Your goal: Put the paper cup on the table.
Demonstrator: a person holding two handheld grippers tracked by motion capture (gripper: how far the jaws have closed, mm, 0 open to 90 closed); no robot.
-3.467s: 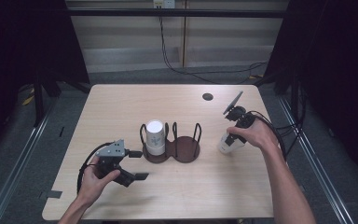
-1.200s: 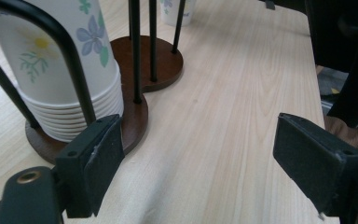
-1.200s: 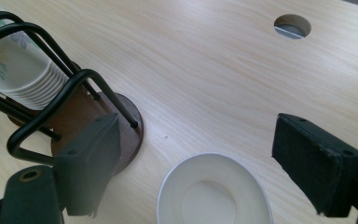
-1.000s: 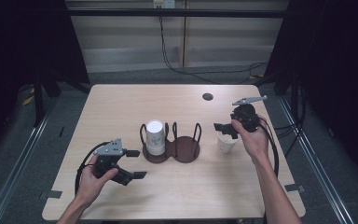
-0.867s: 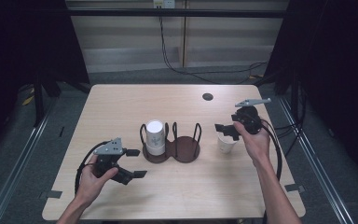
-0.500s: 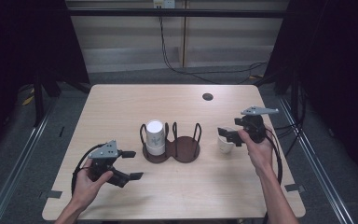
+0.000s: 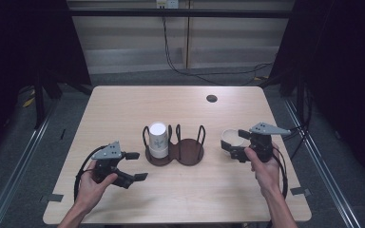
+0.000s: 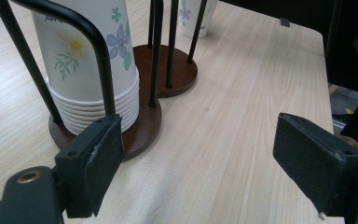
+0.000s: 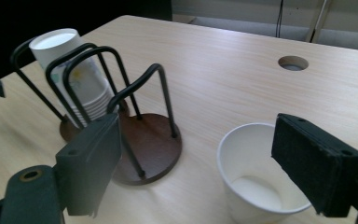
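I have the right gripper (image 7: 232, 148) with its fingers spread wide around a single paper cup (image 7: 231, 138), upright and empty, right of the wire holder (image 7: 176, 151). The holder's left bay carries the cup stack (image 7: 157, 138) (upside down); its right bay is bare. My left gripper (image 7: 134, 166) is wide open, holding nothing, near the counter's (image 7: 180, 109) near-left.
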